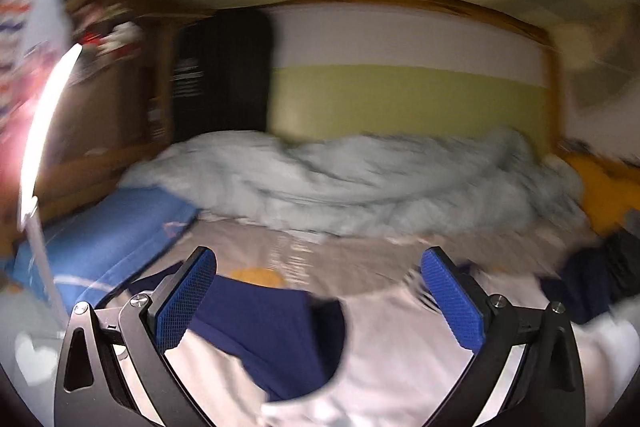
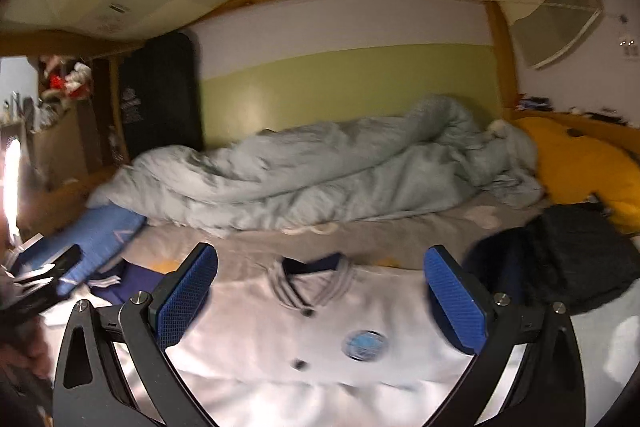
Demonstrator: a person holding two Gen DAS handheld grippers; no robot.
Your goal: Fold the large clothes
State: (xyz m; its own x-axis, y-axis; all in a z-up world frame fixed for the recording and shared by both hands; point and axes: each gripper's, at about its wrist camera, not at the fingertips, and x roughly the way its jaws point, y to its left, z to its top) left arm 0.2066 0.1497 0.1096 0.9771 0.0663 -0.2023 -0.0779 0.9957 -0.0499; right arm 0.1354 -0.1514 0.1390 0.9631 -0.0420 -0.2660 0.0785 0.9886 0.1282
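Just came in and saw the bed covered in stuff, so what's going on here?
A person holds a pair of tongs in each hand over a white jacket spread on the bed, front up. The left tongs and right tongs are both open, gripping nothing. A navy sleeve lies under the left ones. A rumpled duvet sits behind. No fold shows yet.

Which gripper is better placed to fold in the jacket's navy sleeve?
Left, probably. The left gripper hangs open directly over the navy sleeve. The right gripper, also open, faces the white jacket's collar instead.
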